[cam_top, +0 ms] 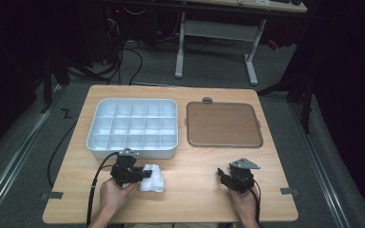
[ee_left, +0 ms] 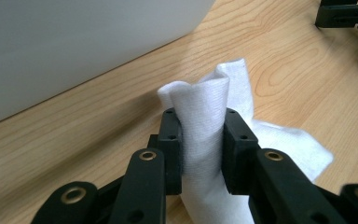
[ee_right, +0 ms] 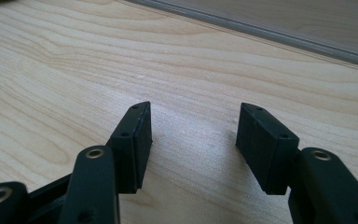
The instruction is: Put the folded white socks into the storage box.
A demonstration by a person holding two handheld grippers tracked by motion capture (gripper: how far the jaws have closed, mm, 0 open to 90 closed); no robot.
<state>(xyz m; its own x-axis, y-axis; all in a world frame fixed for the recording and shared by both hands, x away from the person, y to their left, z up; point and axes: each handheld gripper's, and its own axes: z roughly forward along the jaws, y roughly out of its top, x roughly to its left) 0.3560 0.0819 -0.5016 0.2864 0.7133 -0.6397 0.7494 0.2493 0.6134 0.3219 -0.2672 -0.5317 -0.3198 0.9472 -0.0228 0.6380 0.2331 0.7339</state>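
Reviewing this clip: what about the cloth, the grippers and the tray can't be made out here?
- White cloth: its lower end is cut off by the left gripper view's bottom edge, behind the left gripper.
- Divided tray: too small in the high view to tell if every compartment is empty.
- Right gripper: in the high view, the hand and top plate hide its jaws.

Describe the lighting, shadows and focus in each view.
High view: the table is lit while the room around it falls into near darkness; the white cloth is blown out to a bright patch. Left gripper view: the cloth's weave is sharp, the grey tray wall behind it soft and featureless. Right gripper view: crisp wood grain, with a faint shadow between the open jaws of the right gripper.
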